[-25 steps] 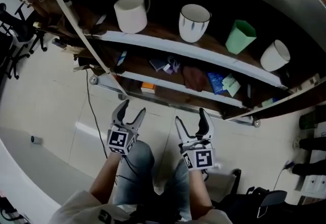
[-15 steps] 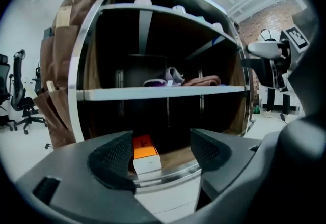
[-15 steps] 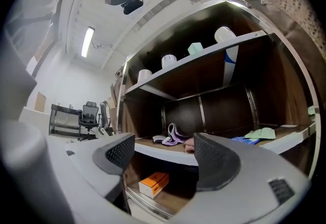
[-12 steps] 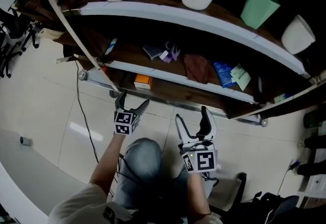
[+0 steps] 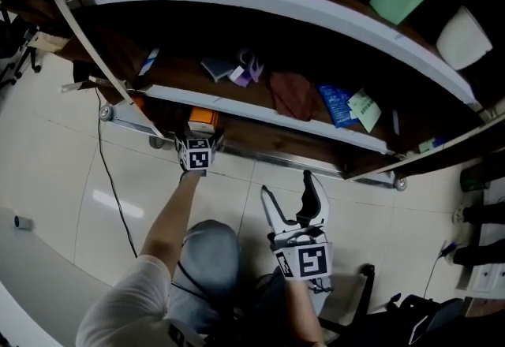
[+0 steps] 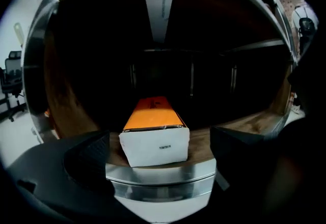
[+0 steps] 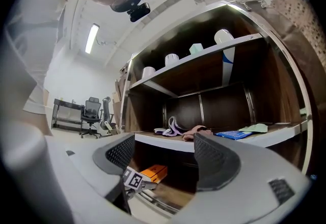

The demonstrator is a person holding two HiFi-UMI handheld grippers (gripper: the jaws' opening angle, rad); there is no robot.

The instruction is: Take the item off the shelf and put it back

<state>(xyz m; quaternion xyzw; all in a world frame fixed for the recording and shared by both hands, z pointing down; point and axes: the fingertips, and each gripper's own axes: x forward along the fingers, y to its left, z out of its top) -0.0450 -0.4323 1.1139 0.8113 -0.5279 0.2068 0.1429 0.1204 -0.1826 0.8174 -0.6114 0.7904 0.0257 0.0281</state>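
Left gripper (image 5: 200, 136) now down at bottom shelf (image 6: 245, 125), lower and farther forward than before, jaws just opening wide. Orange box (image 6: 154, 139) lies at shelf's front edge between spread jaws, pads not touching it. Right gripper (image 5: 290, 195) hangs back over floor (image 5: 63, 148), jaws apart, empty.

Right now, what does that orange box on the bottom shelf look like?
The box is long and looks like cardboard, orange on top, white on the end, with print too small to read. It lies flat on the wooden shelf, white end by the metal front edge. The jaws of the left tool have just been opening; they stand wide on either side of the box, not touching it.
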